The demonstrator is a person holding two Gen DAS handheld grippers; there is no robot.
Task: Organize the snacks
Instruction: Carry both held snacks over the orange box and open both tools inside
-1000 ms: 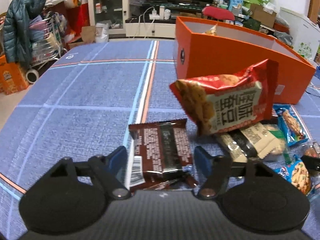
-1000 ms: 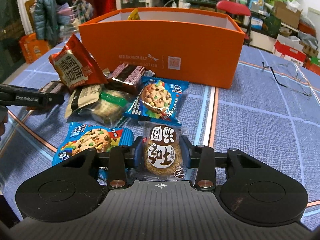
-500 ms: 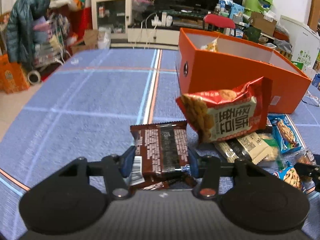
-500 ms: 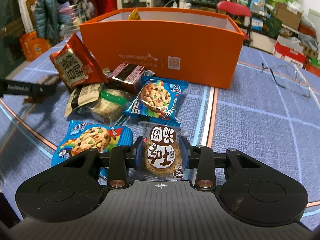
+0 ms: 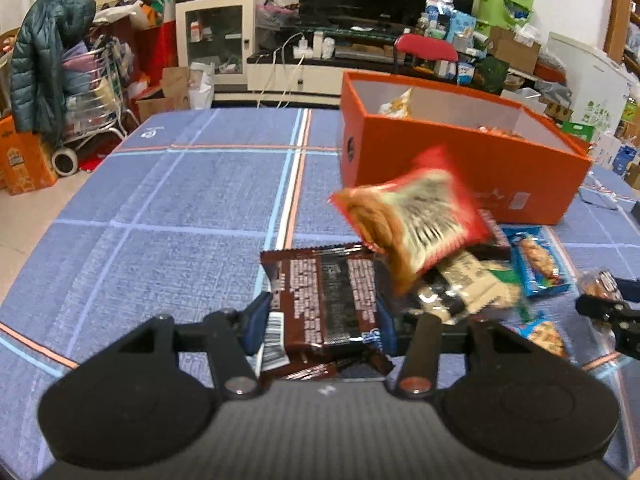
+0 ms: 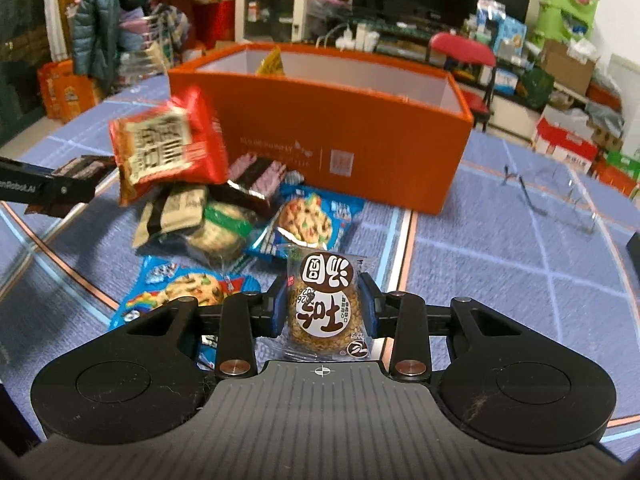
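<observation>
My left gripper (image 5: pixel 320 320) is shut on a brown snack packet (image 5: pixel 324 304) and holds it above the blue tablecloth. My right gripper (image 6: pixel 323 314) is shut on a clear-wrapped round rice cake with a brown-and-white label (image 6: pixel 325 312), also lifted. The orange box (image 6: pixel 360 148) stands open behind the snack pile; a yellow packet (image 6: pixel 272 63) lies inside. A red snack bag (image 5: pixel 416 216) leans on the pile, blurred. It also shows in the right wrist view (image 6: pixel 168 148). The left gripper (image 6: pixel 60 190) shows at the left of the right wrist view.
Loose snacks lie between the grippers and the box: blue cookie packets (image 6: pixel 308 224), a beige-and-green packet (image 6: pixel 208 224), a dark chocolate packet (image 6: pixel 252 184). Folded glasses (image 6: pixel 552 196) lie right of the box. Cluttered room furniture stands beyond the table edge.
My left gripper closed on the brown packet and lifted it. The red bag shifted and blurred. My right gripper rose with the rice cake.
</observation>
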